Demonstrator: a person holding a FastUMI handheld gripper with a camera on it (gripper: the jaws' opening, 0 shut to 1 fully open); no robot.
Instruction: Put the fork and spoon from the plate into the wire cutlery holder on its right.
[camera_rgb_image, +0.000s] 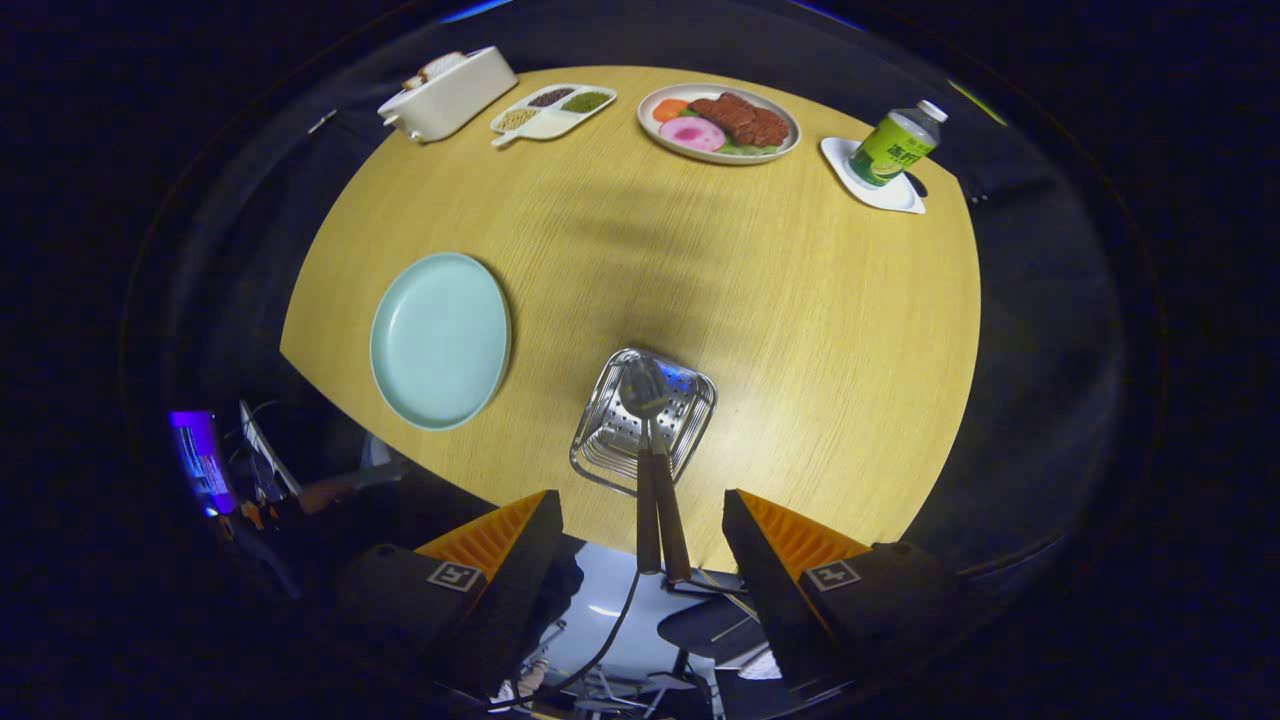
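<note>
Wire cutlery holder (643, 420) holds what look like fork and spoon (655, 470); tongs (642, 520) spread, gripping nothing.

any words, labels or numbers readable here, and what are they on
None can be read.
Bottle on the white coaster: its green label carries print, too small and blurred to read.
Tool, fingers open, the fork and spoon handles between them: a square marker on each finger, a pattern, not text.
</note>
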